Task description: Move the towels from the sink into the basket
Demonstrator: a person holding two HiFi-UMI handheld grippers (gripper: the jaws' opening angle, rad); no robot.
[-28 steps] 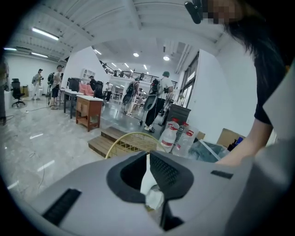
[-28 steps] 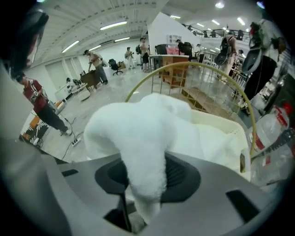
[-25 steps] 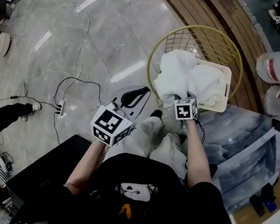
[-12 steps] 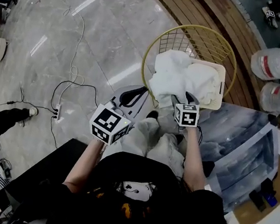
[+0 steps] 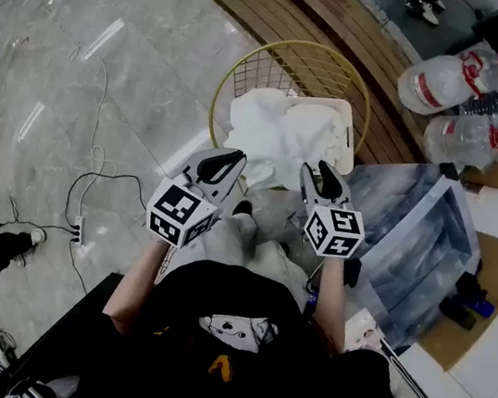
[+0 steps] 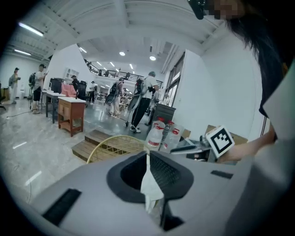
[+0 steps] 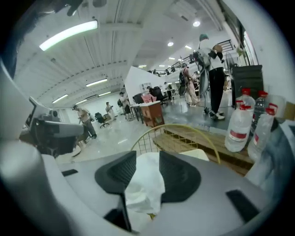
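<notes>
Marble floor (image 5: 109, 78) all round; the towel (image 5: 278, 132) sits heaped in the basket (image 5: 253, 54), upper centre, just above my left gripper (image 5: 230, 158), clamped on a thin fold, and my right gripper (image 5: 316, 169), jaws closing on a thicker bunch (neither sits nearer).

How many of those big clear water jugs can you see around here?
2. Both stand by the wooden platform, right of the basket: the farther jug and the nearer jug just beside it. More could be hidden outside the view.
</notes>
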